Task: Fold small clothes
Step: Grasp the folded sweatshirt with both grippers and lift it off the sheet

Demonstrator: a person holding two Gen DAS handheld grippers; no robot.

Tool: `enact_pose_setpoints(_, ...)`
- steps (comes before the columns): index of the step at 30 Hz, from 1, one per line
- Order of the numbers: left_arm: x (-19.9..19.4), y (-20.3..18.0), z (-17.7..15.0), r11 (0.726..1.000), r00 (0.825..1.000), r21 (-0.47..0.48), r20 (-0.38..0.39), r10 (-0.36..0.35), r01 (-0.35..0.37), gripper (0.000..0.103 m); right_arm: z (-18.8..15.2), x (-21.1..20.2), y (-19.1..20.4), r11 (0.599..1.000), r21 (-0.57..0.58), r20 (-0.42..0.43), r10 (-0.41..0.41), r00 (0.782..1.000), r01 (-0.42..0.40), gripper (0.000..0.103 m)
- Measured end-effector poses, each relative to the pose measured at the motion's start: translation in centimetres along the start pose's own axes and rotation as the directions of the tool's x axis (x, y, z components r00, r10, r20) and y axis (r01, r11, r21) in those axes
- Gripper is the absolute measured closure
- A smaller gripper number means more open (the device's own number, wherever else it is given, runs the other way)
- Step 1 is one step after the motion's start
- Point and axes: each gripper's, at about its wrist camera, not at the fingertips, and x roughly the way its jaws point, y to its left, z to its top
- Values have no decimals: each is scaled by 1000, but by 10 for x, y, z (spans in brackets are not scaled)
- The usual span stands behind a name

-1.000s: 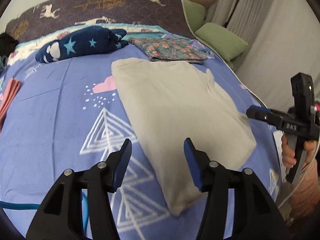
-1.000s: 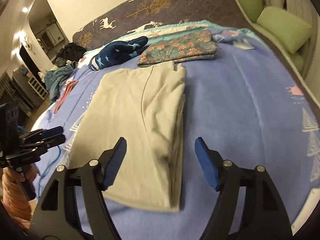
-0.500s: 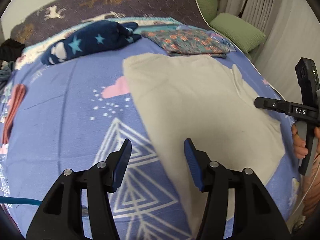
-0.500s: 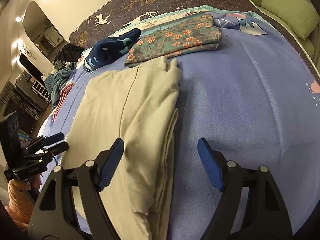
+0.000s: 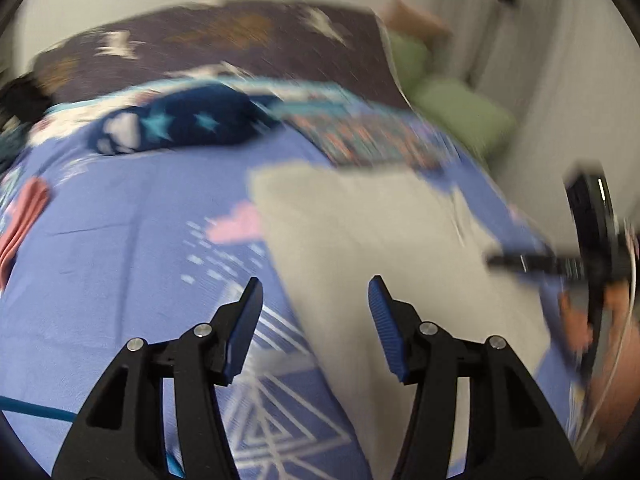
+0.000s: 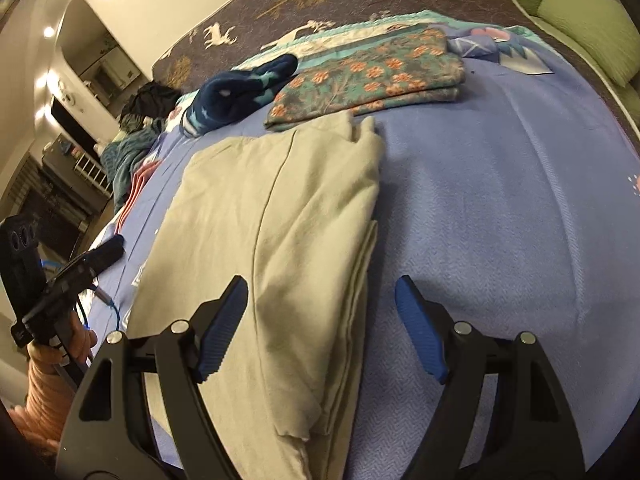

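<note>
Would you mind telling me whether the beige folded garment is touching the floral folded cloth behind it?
Touching: in the right wrist view the beige garment's far corner overlaps the floral cloth's near edge.

Beige garment (image 6: 280,216), folded lengthwise into long stacked layers, lies flat on blue patterned bedspread (image 6: 500,208); layered edges face right, far end just short of folded floral cloth (image 6: 372,76).

Two wrist cameras are looking down over the bed (image 6: 500,200).
Both are sitting close, sharing the beige folded garment (image 5: 380,240) from opposite sides.
</note>
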Motion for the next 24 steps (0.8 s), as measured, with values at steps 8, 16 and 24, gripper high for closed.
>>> enact_pose_setpoints(8,60,-1,16,1000,989,-4,-150,-8,8,37,20,21,-4,998,15,-30,67,997,-66,24)
enact_pose_setpoints(16,83,21,31,988,988,-141,-136,-75,55,68,33,39,6,997,-57,-38,55,998,-57,77)
enact_pose_setpoints(24,34,2,40,993,998,-94,0,-66,66,84,28,-3,34,996,-93,105,25,994,-15,89)
